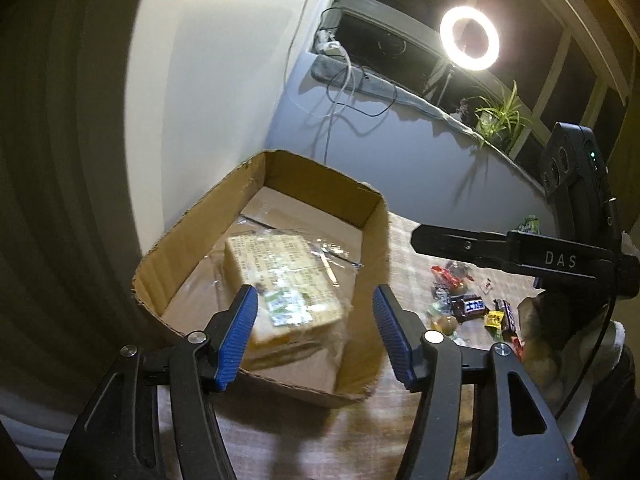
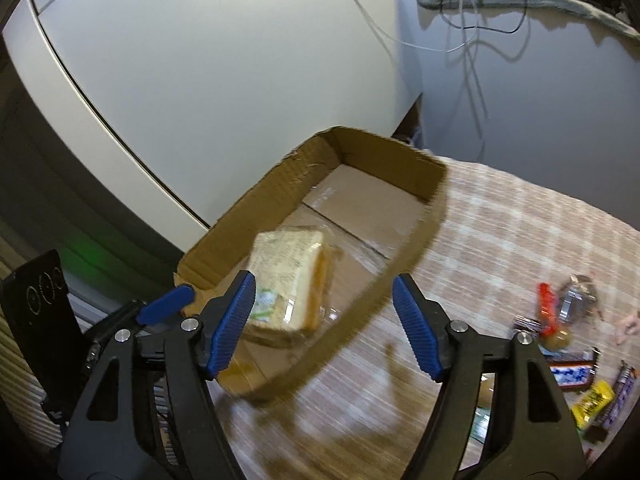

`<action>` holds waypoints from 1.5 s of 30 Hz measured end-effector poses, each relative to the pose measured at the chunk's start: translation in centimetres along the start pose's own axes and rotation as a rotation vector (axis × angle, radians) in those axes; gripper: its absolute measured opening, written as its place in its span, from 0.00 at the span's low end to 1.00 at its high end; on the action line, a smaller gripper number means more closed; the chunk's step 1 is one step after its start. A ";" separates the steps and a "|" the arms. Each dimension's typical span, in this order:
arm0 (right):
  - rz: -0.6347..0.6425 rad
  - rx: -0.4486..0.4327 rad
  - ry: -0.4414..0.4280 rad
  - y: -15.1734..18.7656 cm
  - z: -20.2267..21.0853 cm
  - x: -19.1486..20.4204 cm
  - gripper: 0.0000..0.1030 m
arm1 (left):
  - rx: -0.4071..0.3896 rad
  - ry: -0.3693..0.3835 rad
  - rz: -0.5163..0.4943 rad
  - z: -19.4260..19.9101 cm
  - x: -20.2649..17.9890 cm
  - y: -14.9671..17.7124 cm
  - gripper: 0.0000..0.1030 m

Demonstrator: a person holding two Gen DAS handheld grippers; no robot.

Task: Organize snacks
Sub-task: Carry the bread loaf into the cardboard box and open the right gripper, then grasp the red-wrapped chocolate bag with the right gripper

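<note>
Left wrist view: a table (image 1: 404, 248) under a checked, woven-looking cloth in beige and white carries a shallow cardboard box (image 1: 188, 236) with raw, ragged-cut rims and a taped seam along its floor. The box sits at the left of the table, against a smooth white cabinet (image 1: 208, 80). Inside it, toward the near end, lies a wrapped sandwich (image 1: 280, 280) — a squarish block of pale bread in crinkled clear film, with a printed label on its upper face. It looks to be lying flat on the box floor, though motion blur softens its edges.

To the right of the box, well apart from it, a scatter of small snacks (image 1: 472, 304) lies on the cloth: glossy foil-wrapped bars in dark brown, a red wrapper, a yellow packet and some rounder sweets.

The left gripper (image 1: 316, 336) hangs over the near end of the box, its ribbed blue pads spread apart with the sandwich showing between them but not pressed by either. In the right wrist view, the right gripper (image 2: 324, 328) hangs over the box's near right wall, its jaws set wide; the pads grip nothing.

Far off, a bright ring light (image 1: 470, 38) glows on a grey sill, beside a thin-leaved green plant (image 1: 500, 116) and loose cables (image 1: 344, 80).
</note>
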State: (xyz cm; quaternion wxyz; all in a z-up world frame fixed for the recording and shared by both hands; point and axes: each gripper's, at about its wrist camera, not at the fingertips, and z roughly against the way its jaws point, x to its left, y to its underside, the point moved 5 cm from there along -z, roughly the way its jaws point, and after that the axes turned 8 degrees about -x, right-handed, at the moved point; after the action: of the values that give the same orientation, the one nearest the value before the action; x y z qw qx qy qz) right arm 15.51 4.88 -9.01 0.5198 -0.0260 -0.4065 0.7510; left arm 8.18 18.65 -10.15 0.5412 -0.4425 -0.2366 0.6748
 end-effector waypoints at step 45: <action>0.039 0.056 0.479 15.7 13.4 -19.0 0.85 | 0.274 0.121 -0.204 -12.3 -15.0 7.8 0.54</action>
State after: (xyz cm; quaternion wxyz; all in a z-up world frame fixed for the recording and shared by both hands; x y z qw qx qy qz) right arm 6.16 -20.22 -17.37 0.5871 -0.1967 -0.2500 0.7444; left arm 14.98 0.23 -17.39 0.6753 -0.3782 -0.1533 0.6144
